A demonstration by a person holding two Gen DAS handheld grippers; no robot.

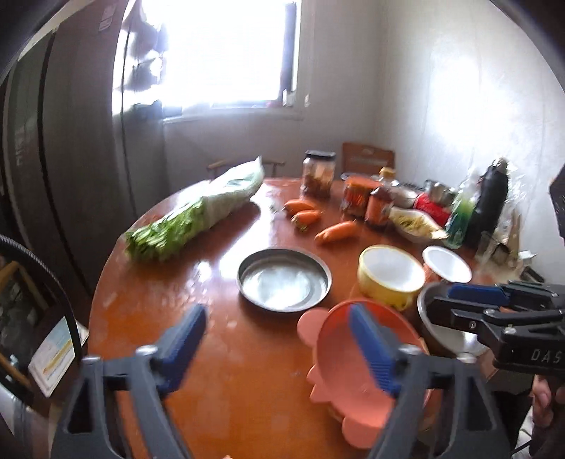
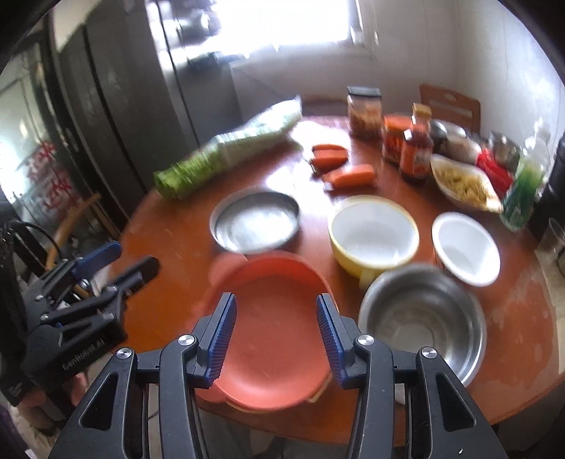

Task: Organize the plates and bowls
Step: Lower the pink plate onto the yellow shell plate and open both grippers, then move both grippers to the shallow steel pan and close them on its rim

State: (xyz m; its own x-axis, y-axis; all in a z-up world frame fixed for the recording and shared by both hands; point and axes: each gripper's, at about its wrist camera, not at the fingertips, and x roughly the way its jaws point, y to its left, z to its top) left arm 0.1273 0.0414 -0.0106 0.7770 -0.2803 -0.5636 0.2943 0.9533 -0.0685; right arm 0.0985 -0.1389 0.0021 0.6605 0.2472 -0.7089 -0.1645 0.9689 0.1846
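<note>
Scalloped coral plastic plate (image 2: 279,339), round steel pan (image 2: 255,220), glossy wooden table (image 2: 512,317)

This is a home kitchen or dining corner. A round wooden table (image 2: 169,243) carries carrots (image 2: 351,174), bagged greens (image 1: 197,212), sauce jars (image 2: 416,151) and bowls (image 2: 374,233). A tall fridge (image 1: 70,141) stands beside a bright window (image 1: 219,53).

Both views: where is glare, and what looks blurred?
Left wrist view: the window is blown out white, the table shines, the carrots are soft. Right wrist view: the window glares again; the lettuce and the pink plate are smeared.
</note>
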